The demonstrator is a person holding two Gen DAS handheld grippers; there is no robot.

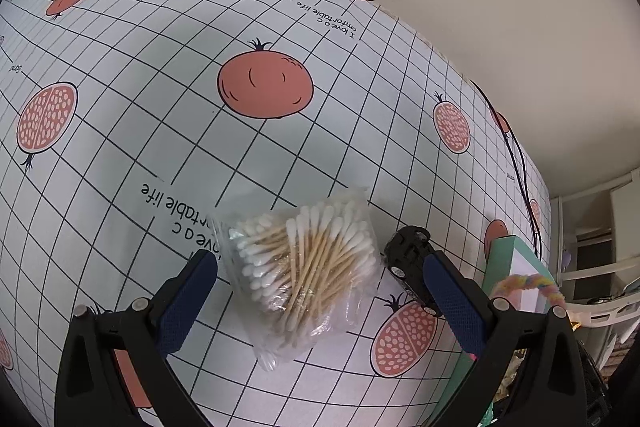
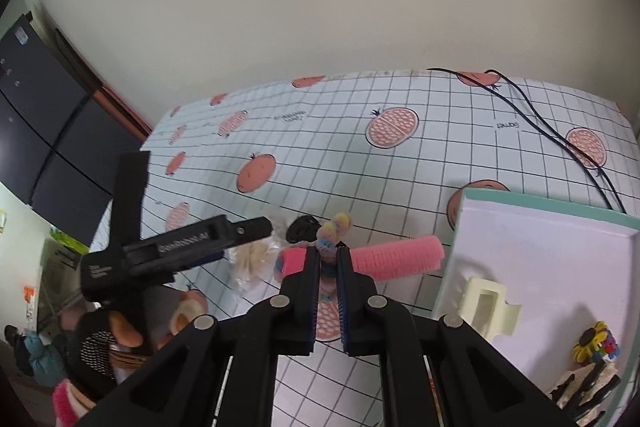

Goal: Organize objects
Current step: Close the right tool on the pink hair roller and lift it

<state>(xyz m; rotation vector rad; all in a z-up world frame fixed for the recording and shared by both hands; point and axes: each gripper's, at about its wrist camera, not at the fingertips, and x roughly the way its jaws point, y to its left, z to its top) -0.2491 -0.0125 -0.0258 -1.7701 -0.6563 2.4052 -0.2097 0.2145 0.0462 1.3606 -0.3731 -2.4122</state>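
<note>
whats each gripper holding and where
Right hand-held gripper: shut on the pastel fuzzy hair tie, lower part. Left hand-held gripper: open, nothing.

In the left wrist view we lose the teal box (image 1: 516, 267) behind the right finger, and the black toy car (image 1: 408, 259) is partly covered too. From the right wrist, the pink roller (image 2: 396, 253) is split by the fingers (image 2: 308, 291); the pastel thing pinched there is perhaps a hair tie (image 2: 334, 231).
</note>
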